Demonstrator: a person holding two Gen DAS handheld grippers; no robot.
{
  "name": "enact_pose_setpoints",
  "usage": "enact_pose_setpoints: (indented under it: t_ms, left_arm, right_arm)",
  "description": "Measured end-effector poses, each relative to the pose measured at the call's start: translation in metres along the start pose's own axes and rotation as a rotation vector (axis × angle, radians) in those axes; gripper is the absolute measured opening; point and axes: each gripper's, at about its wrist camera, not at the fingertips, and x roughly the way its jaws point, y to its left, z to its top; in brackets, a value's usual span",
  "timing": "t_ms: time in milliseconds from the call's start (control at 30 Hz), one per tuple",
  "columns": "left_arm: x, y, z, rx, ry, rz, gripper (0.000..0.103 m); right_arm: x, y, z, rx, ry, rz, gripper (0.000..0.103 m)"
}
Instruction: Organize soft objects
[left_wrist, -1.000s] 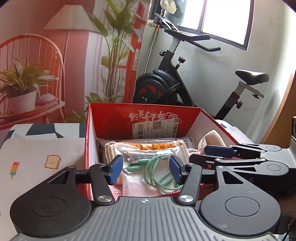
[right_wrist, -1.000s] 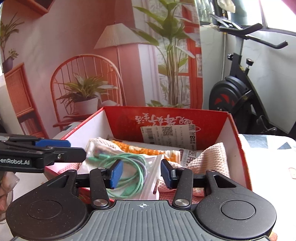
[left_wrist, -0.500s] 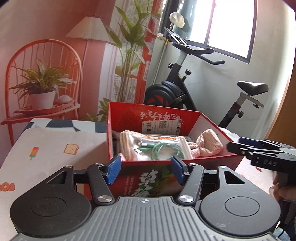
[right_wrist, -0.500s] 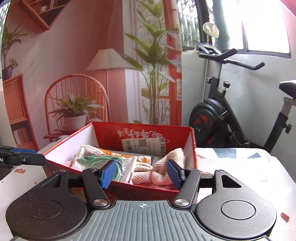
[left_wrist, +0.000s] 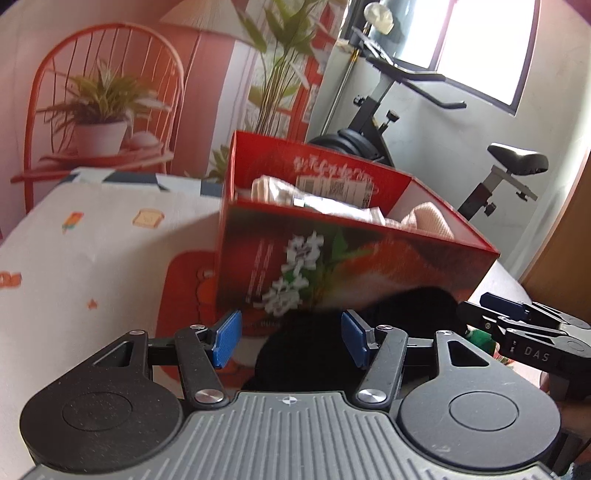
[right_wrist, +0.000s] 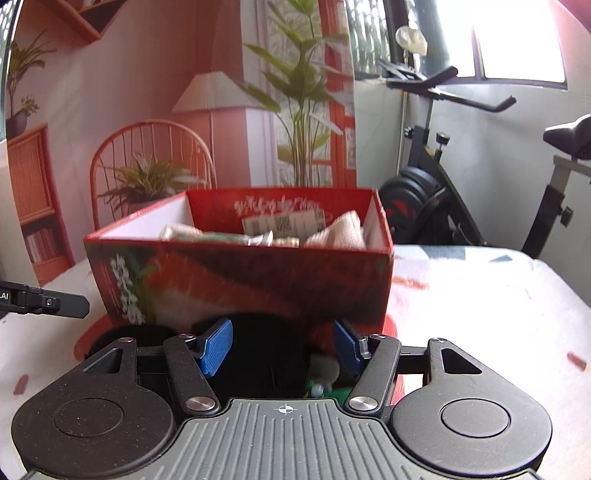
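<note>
Both tools have been pulled back out of the red box (right_wrist: 243, 280), which is now seen from its near wall rather than from above. The left tool (left_wrist: 291, 343) and right tool (right_wrist: 282, 347) are both spread, nothing gripped. The pink cloth (right_wrist: 343, 230) and bagged green cable are left inside, so a black soft item (left_wrist: 325, 354) near the box looks next.

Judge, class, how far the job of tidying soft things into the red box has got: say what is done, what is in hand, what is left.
Done: the red box already holds a pink cloth and a bagged item. In hand: nothing; the left gripper and right gripper are both open, pointing at a black soft item lying before the box. Left: that black item and a small green thing beside it.
</note>
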Motion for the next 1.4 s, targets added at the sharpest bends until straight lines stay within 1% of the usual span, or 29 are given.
enact_pose_setpoints:
  t_ms: [100,167,233,267,333,367,500,700,833,933,1100,1300,1367,1400]
  left_arm:
    - [0.006,0.003,-0.011,-0.004,0.031,0.002,0.062]
    - [0.009,0.005,-0.017,-0.014,0.042,0.000,0.062]
    - [0.011,0.007,-0.020,-0.022,0.046,0.002,0.062]
    - [0.012,0.008,-0.022,-0.027,0.049,0.004,0.062]
    - [0.015,0.010,-0.025,-0.045,0.054,0.006,0.062]
    - [0.016,0.012,-0.026,-0.054,0.055,0.009,0.062]
    - [0.015,0.016,-0.036,-0.089,0.051,0.022,0.062]
    - [0.008,0.021,-0.038,-0.099,0.031,0.059,0.062]
    - [0.006,0.030,-0.039,-0.143,0.024,0.103,0.062]
    - [0.008,0.038,-0.039,-0.183,0.030,0.118,0.062]
    - [0.016,0.038,-0.040,-0.185,0.060,0.078,0.062]
    - [0.021,0.032,-0.043,-0.159,0.057,0.051,0.062]
    - [0.020,0.029,-0.044,-0.146,0.064,0.038,0.061]
    - [0.020,0.027,-0.045,-0.135,0.063,0.043,0.061]
  right_arm:
    - [0.010,0.004,-0.015,0.009,0.017,-0.009,0.056]
    - [0.015,0.006,-0.022,0.009,0.028,-0.008,0.050]
    - [0.020,0.008,-0.027,0.003,0.037,-0.004,0.033]
    - [0.020,0.009,-0.029,-0.006,0.035,0.000,0.030]
    - [0.021,0.012,-0.032,-0.025,0.033,0.022,0.018]
    - [0.022,0.013,-0.033,-0.035,0.037,0.032,0.017]
    - [0.023,0.017,-0.037,-0.056,0.048,0.059,0.016]
    - [0.023,0.015,-0.038,-0.048,0.041,0.073,0.016]
    - [0.023,0.013,-0.038,-0.051,0.040,0.075,0.016]
    - [0.022,0.011,-0.038,-0.045,0.039,0.079,0.016]
    - [0.023,0.011,-0.038,-0.046,0.043,0.081,0.017]
    - [0.024,0.012,-0.036,-0.050,0.055,0.096,0.017]
    - [0.027,0.012,-0.036,-0.049,0.079,0.133,0.020]
    - [0.030,0.011,-0.035,-0.046,0.098,0.161,0.025]
